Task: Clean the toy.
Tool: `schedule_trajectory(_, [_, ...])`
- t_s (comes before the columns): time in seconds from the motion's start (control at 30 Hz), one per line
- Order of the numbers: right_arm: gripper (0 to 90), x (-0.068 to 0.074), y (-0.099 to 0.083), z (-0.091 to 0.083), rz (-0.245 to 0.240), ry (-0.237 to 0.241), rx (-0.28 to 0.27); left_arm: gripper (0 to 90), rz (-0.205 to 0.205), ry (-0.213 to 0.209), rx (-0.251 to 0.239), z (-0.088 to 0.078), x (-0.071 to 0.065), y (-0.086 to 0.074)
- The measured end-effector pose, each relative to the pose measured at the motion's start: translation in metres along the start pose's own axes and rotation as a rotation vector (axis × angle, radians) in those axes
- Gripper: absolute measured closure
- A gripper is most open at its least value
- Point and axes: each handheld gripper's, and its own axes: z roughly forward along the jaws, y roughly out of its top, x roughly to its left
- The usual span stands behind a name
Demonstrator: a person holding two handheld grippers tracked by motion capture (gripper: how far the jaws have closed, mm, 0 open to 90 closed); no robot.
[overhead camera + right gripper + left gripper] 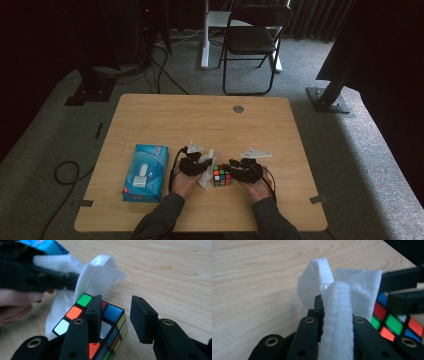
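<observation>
At the bottom centre of the high view, my two forearms come in over the near edge of the wooden table (150,115), sleeves dark, hands side by side. My left gripper (196,165) sits just left of centre, its jaws clamped on a white tissue (337,322); in the left gripper view the folded tissue runs up between the two black jaws and fans out above them. The tissue's loose end hangs against the left side of the puzzle cube (222,176), which rests on the table between both hands, slightly below the middle of the frame.

My right gripper (116,315) is right of the cube. In the right gripper view its jaws stand apart: the left jaw rests over the cube's top face, the right jaw hangs clear of it over bare wood, so nothing is pinched.

Further left on the table lies a blue tissue pack (145,172), well apart from the cube. Beyond the table's far edge, at the upper centre of the frame, a black folding chair (252,37) stands on grey carpet.
</observation>
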Motion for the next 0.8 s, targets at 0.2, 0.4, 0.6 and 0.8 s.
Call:
schedule_trajectory(0.2, [59.6,0.002,0.001,0.001,-0.012,0.007,0.007,82.2,0.033,-0.038,0.029,0.004,-0.005,0.0])
schedule_trajectory(0.4, [55.4,0.002,0.001,0.001,-0.012,-0.025,0.0,82.5,0.046,-0.046,0.036,0.003,-0.012,-0.006])
schedule_trajectory(0.6, [55.7,0.005,0.002,0.001,-0.018,-0.104,-0.019,82.6,0.045,-0.061,0.035,-0.001,-0.023,-0.014])
schedule_trajectory(0.8, [54.9,0.005,0.002,0.001,-0.021,-0.138,-0.023,82.2,0.034,-0.062,0.026,-0.001,-0.022,-0.014])
